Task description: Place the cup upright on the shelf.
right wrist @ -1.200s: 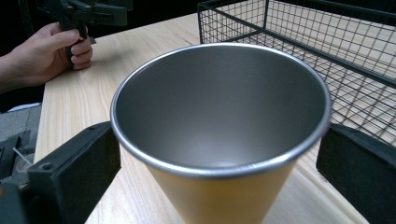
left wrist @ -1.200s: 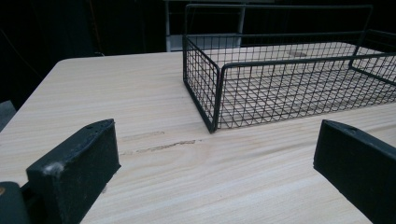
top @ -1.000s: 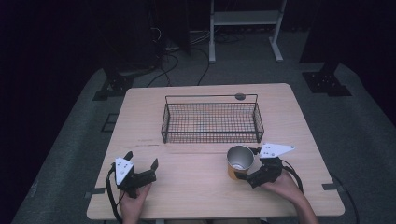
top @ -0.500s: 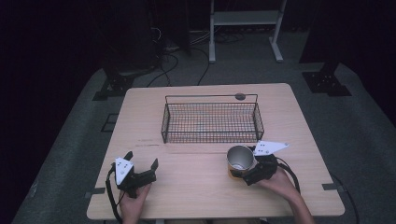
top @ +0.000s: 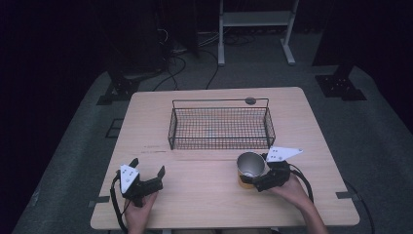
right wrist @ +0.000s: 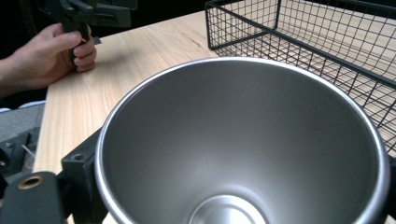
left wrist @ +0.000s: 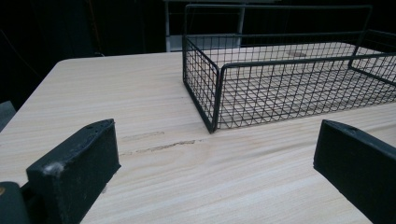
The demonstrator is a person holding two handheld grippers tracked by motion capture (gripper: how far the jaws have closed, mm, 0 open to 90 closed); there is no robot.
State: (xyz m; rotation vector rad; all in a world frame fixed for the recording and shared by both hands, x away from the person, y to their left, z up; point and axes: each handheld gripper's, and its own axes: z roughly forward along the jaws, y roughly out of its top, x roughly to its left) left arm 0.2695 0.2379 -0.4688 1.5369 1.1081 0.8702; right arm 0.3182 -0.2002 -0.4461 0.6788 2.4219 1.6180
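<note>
The right gripper (top: 257, 178) clamps a steel cup (top: 250, 168) (orange base) just before the wire basket (top: 220, 124); lifted low, it may clip the rim. The left gripper (top: 146, 175) rests wide apart.

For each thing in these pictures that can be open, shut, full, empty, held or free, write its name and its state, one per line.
Metal cup: upright, empty, held between the right gripper's jaws.
Wire basket: empty, standing free on the table.
Left gripper: open, holding nothing.
Right gripper: shut on the metal cup.
</note>
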